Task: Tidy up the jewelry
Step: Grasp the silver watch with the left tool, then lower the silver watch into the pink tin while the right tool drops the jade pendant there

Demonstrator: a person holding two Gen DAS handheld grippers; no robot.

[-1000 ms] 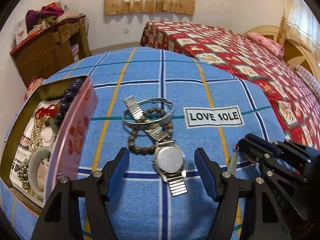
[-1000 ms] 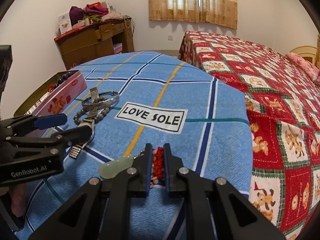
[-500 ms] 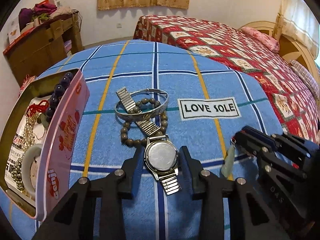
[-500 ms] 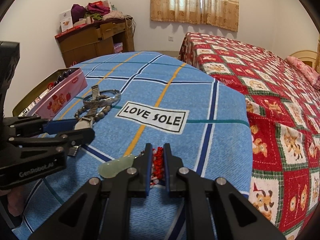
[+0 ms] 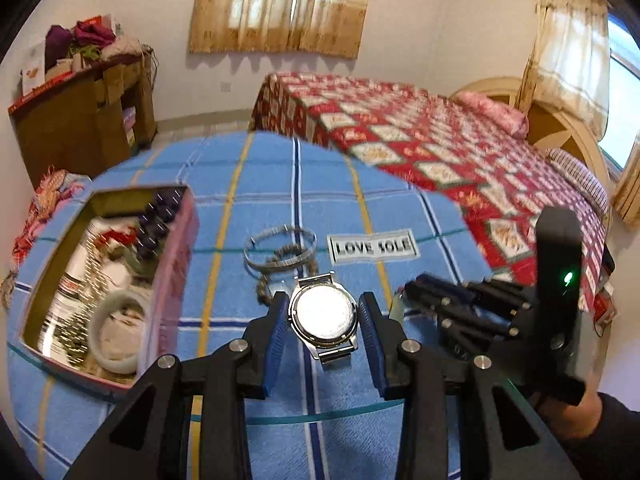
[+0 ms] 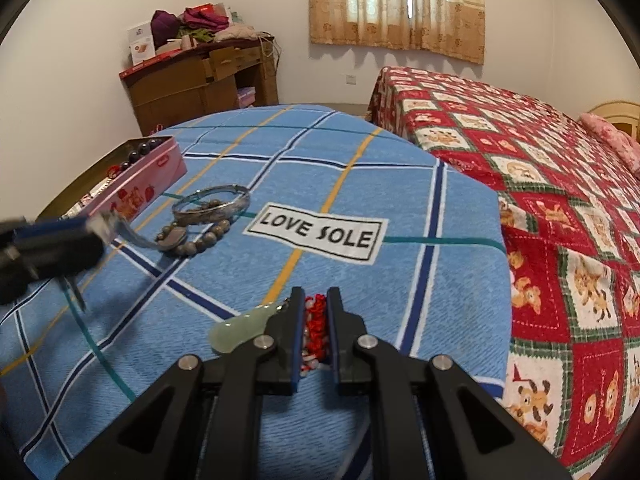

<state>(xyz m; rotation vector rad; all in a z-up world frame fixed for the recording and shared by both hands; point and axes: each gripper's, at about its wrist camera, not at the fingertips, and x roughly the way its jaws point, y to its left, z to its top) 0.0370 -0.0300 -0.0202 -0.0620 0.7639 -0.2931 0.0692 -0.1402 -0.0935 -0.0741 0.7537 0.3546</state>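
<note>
We work over a blue checked cloth [image 6: 360,168] that covers the surface; its far edge curves off toward the floor, and on the right it ends against a bed with a red patchwork quilt [image 6: 560,184]. A pink tin [image 5: 176,264] sits open near the cloth's left edge, with cloth showing only as a narrow strip beyond it. The broad middle of the cloth, around the white "LOVE SOLE" label [image 6: 316,232], lies bare, and so does the far half.

Our left gripper [image 5: 323,320] is clenched on the wristwatch [image 5: 323,316]: the blue pads press on both sides of the round steel case, its pale dial facing us, a short piece of metal link band showing above and below. In the right wrist view the watch looks lifted off the cloth at the left, its band trailing down toward the beads, though blur hides the detail.

Our right gripper [image 6: 316,332] is closed tight on a bunch of small red and white beads [image 6: 314,324], near the near edge of the cloth. A pale green pendant [image 6: 244,332] lies just left of its fingers on the cloth.

Left of the label rest a silver bangle [image 6: 212,204] and a brown bead bracelet [image 6: 196,240], overlapping each other. Inside the tin we see dark purple beads [image 5: 160,216] along the right wall, a pale jade-like bangle [image 5: 116,336] at the near end, and blurred chains beside it.
</note>
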